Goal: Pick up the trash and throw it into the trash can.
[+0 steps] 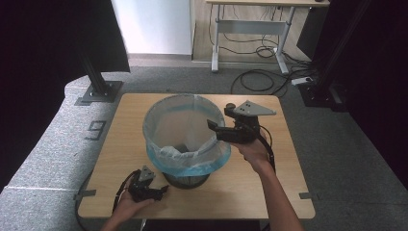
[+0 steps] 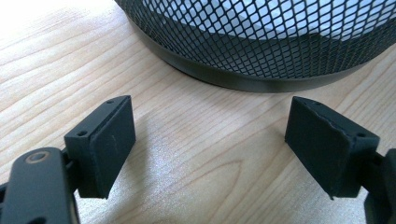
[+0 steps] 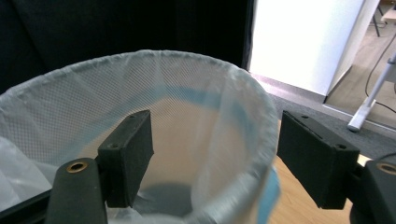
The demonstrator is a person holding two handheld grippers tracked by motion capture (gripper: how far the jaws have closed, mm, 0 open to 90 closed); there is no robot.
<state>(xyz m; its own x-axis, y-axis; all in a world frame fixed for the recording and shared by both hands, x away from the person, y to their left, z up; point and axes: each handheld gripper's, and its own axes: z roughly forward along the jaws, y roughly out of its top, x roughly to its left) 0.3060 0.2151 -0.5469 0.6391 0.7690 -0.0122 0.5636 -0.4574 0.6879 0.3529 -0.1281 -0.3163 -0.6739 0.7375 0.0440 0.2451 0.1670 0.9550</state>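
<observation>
High view: your right tongs gape apart straddling the bag-lined bin rim; left tongs apart too, low on the worktop.

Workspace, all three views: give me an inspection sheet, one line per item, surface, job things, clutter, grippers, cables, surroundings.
Surface: light wooden table, on grey carpet.
Job's things: black mesh waste bin mid-table, lined with a white bag with a blue band; the bag is folded over the rim, bunched at the near side.
Clutter: nothing seen.
Grippers: left gripper open, low over the table before the bin's base, holding nothing. Right gripper open, its jaws straddling the bagged rim, one inside, one outside, not closed on it.
Cables: a cable trails from each gripper; loose cables lie on the floor beyond.
Surroundings: black curtains both sides, a white desk frame behind, a floor mark "9".
</observation>
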